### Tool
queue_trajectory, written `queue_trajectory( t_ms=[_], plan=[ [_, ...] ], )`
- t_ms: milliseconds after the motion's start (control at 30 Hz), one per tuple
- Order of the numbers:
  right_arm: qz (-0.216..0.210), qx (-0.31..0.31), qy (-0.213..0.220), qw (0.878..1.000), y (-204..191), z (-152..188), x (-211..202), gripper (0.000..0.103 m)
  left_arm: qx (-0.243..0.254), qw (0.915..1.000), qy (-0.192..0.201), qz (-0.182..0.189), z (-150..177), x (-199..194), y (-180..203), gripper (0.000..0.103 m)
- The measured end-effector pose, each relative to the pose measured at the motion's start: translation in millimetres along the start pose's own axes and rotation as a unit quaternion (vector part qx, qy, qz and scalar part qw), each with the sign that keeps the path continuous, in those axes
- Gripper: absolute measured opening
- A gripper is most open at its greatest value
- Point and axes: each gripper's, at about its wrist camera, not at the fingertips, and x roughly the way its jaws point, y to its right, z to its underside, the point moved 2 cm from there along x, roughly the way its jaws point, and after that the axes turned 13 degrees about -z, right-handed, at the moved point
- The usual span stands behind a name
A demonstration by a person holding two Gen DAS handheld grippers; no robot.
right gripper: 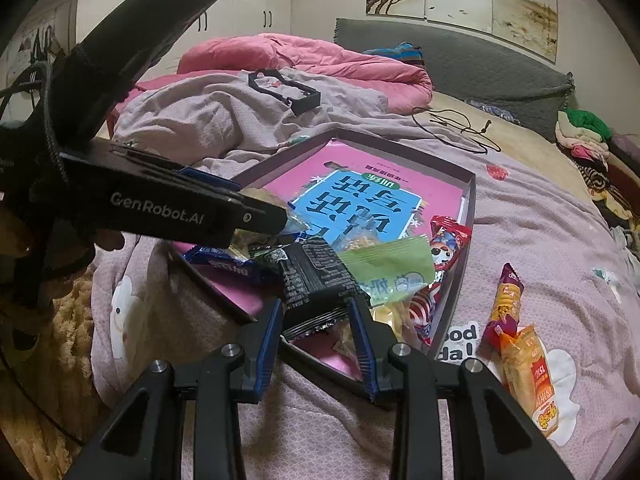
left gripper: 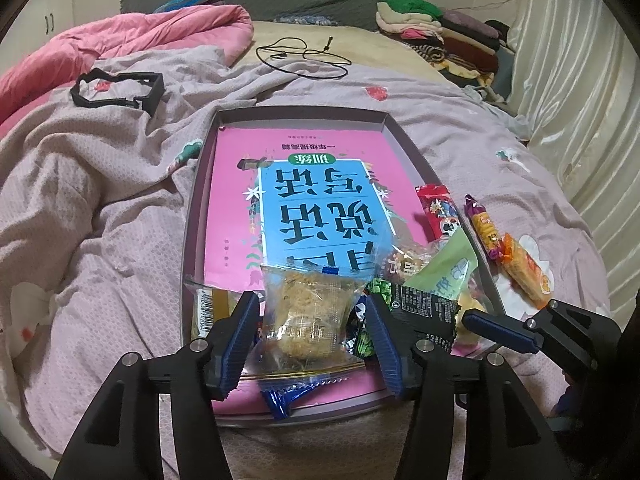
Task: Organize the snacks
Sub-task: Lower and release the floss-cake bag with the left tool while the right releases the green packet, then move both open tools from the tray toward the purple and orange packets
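Observation:
A shallow grey box tray (left gripper: 192,216) (right gripper: 468,216) lies on the bed with a pink and blue book (left gripper: 312,200) (right gripper: 360,196) in it. Snack packets are piled at its near end. My left gripper (left gripper: 310,328) is open, its fingers on either side of a clear packet with a golden cake (left gripper: 308,320). My right gripper (right gripper: 316,320) is open around a black packet (right gripper: 316,280), also seen in the left wrist view (left gripper: 424,308). A green packet (right gripper: 388,268) and a red packet (right gripper: 448,240) lie beside it. A purple-yellow packet (right gripper: 504,304) and an orange packet (right gripper: 528,368) lie on the bedspread outside the tray.
A pink quilt (left gripper: 120,40) and rumpled lilac bedspread (left gripper: 100,184) lie left. A black plastic frame (left gripper: 120,88) and a black cord (left gripper: 304,56) lie beyond the tray. Folded clothes (left gripper: 440,36) are stacked far right by a curtain (left gripper: 580,80).

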Motion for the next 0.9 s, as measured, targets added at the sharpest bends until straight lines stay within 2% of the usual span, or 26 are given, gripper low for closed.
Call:
queue_trajectory(
  t_ms=[400,533,633,700,900],
  plan=[
    [0.0,0.011,0.013,1.0,0.5,-1.8,-9.1,0.035,-0.006,0.9999,0.013,-0.002,-5.4,-12.3,-0.5,0.065],
    [0.006,0.011,0.018,1.0,-0.3,-2.8,-14.3,0.036,-0.008,0.9997,0.024,0.002,-7.8,-20.8,1.4,0.071],
    [0.009,0.011,0.027,1.0,-0.5,-3.4,-20.5,0.042,-0.005,0.9995,0.031,0.005,-9.7,-26.9,4.9,0.075],
    [0.013,0.011,0.032,0.999,-0.3,-4.0,-25.3,0.049,-0.003,0.9994,0.034,0.004,-10.5,-30.1,7.3,0.076],
    [0.019,0.018,0.049,0.998,3.7,-6.5,-37.2,0.058,-0.004,0.9992,0.039,0.002,-12.7,-36.6,10.5,0.078]
  ],
)
